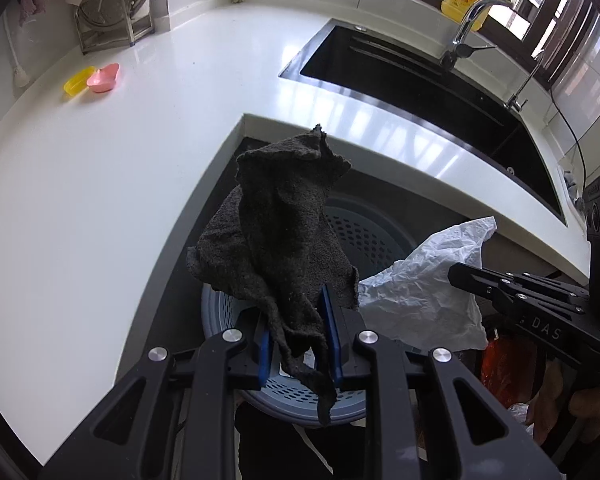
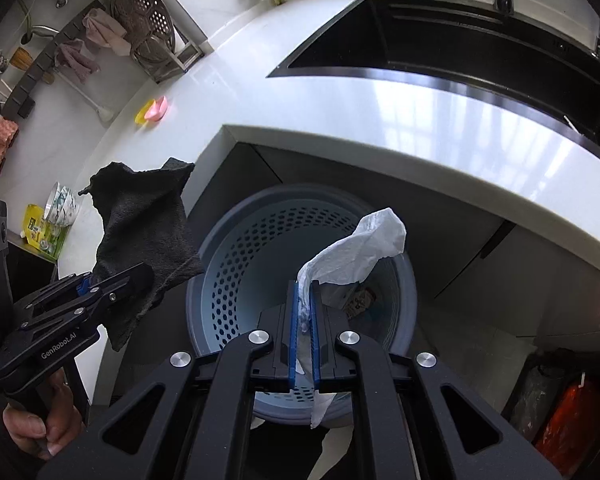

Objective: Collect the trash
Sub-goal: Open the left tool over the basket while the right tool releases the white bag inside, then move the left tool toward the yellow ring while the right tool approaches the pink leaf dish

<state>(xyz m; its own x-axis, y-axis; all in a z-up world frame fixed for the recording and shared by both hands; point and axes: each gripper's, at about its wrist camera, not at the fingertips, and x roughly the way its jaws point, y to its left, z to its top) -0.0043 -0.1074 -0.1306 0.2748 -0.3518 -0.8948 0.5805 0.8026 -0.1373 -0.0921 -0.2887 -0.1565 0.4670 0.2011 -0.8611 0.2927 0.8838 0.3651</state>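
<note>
My left gripper point(image 1: 298, 338) is shut on a dark grey rag point(image 1: 276, 216), which hangs over a blue-grey perforated trash basket point(image 1: 364, 236) on the floor. My right gripper point(image 2: 305, 320) is shut on a crumpled white plastic bag point(image 2: 356, 252), held above the same basket point(image 2: 252, 248). The rag point(image 2: 140, 220) and the left gripper point(image 2: 100, 284) show at the left of the right wrist view. The white bag point(image 1: 424, 280) and the right gripper point(image 1: 512, 284) show at the right of the left wrist view. Some trash point(image 2: 360, 300) lies at the basket's bottom.
A white L-shaped countertop point(image 1: 100, 184) wraps around the basket, with a black sink point(image 1: 420, 80) and faucet point(image 1: 472, 20) at the right. Yellow and pink small dishes point(image 1: 96, 78) and a metal rack point(image 1: 112, 8) sit far left. An orange bag point(image 2: 572, 420) lies on the floor at right.
</note>
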